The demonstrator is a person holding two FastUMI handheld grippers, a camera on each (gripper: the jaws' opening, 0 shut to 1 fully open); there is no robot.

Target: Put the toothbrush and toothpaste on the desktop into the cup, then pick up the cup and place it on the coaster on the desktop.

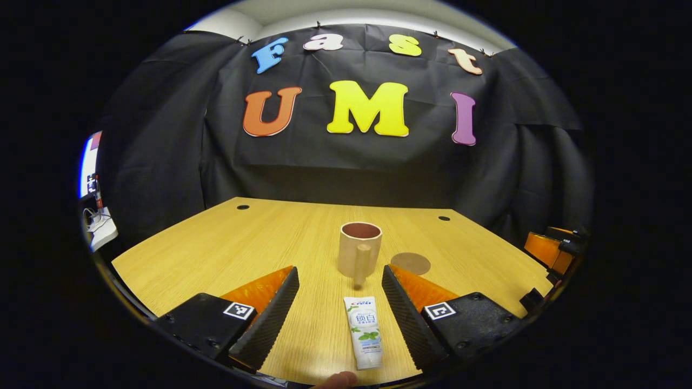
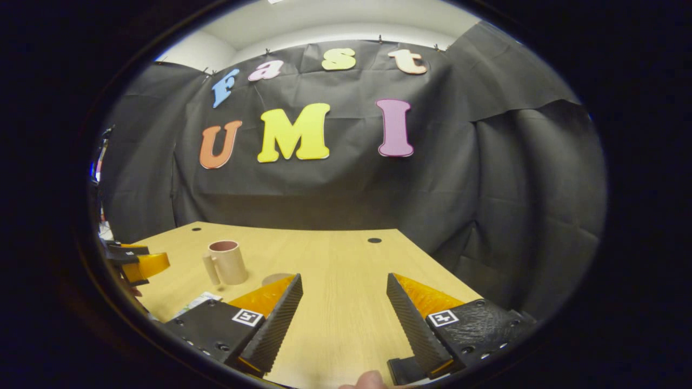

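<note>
A beige cup (image 1: 360, 247) with a dark inside stands upright mid-table, its handle turned toward me. Just right of it lies a flat round brown coaster (image 1: 411, 263). A white toothpaste tube (image 1: 363, 330) lies on the wood between the fingers of my left gripper (image 1: 339, 269), which is open and holds nothing. The right gripper view has the cup (image 2: 227, 263) at the left and the coaster (image 2: 273, 279) partly hidden behind a finger. The toothpaste tube (image 2: 197, 302) peeks out below them. My right gripper (image 2: 344, 276) is open over bare wood.
The wooden table (image 1: 216, 248) has two small cable holes near its back edge, against the black cloth wall. The other gripper (image 1: 551, 249) hovers at the table's right edge. A white power strip (image 1: 100, 227) sits off the table's left side.
</note>
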